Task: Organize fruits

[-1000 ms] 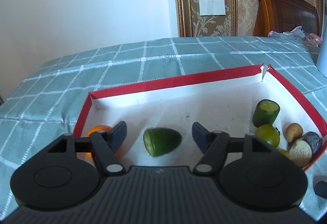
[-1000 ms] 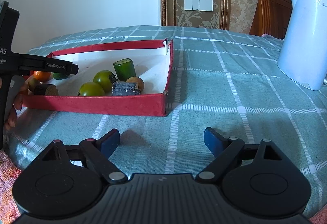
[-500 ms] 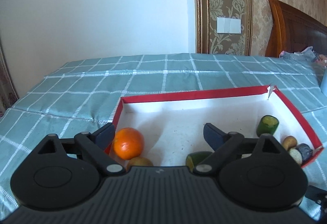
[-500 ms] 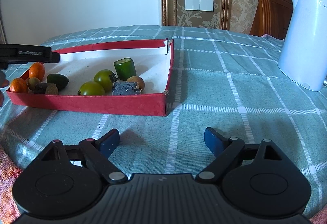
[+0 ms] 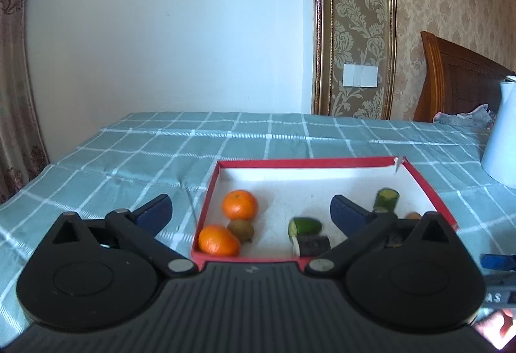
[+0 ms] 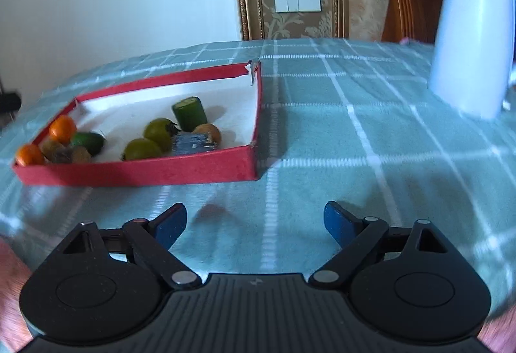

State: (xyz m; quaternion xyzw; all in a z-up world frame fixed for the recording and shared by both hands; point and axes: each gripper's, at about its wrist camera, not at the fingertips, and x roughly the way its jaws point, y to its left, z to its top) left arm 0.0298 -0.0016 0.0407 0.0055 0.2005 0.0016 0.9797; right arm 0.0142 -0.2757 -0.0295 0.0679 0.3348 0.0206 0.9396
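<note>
Red tray (image 5: 432,191): two tangerines (image 5: 240,204), kiwi, green pieces inside. Your left gripper (image 5: 251,212), just opened wide, and right gripper (image 6: 255,220), also wide, hold nothing. Tangerines look light, soft-skinned; grip yours across the middle, gently.

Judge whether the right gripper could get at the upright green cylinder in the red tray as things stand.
Probably yes: the right gripper is open and empty, bare cloth lies before it, and the green cylinder stands clear from above behind the red tray wall.
</note>
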